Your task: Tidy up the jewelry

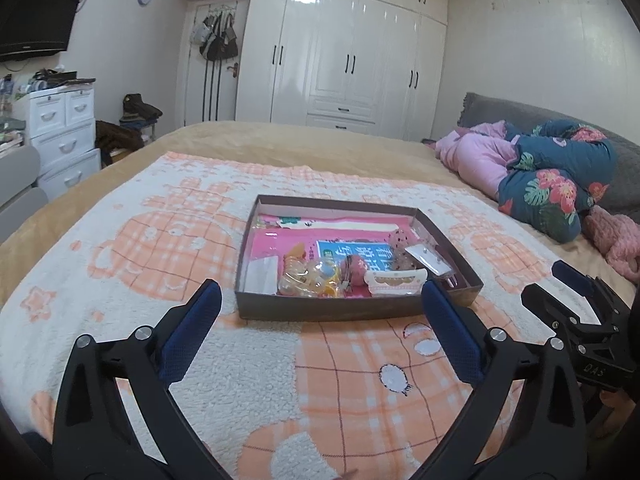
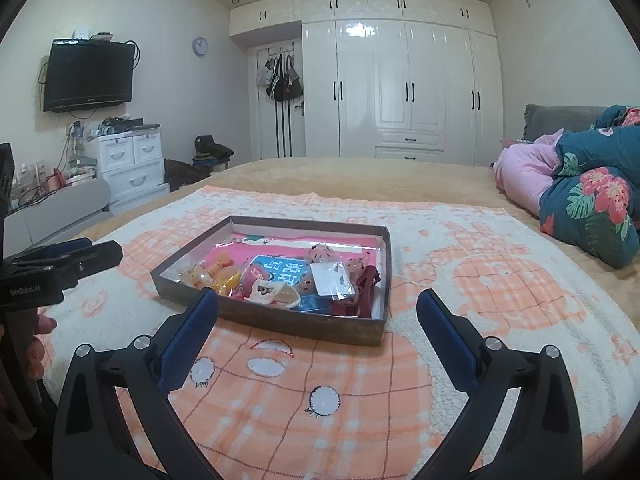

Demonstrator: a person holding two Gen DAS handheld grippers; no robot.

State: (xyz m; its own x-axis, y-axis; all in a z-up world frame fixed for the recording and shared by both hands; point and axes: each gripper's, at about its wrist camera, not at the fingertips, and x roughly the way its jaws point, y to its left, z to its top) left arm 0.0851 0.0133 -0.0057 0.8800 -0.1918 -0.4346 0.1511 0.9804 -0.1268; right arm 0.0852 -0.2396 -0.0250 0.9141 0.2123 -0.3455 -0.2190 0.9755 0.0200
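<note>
Both cameras sit low over the bed and look forward past their own two fingers at the box (image 1: 360, 308) on the blanket (image 1: 120, 264). The left wrist camera looks from the near side of the box, a bit to its left, close to it. The right wrist camera looks from the near side too, more to the right of the box (image 2: 280, 320). Both views share the box, the blanket and the white wardrobe (image 1: 344, 56) far behind the box.

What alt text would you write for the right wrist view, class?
An open right claw hovers, holding nothing, before a shallow brown box of hair clips and jewelry on an orange-and-white blanket on a bed. The left claw shows at the left edge.
</note>
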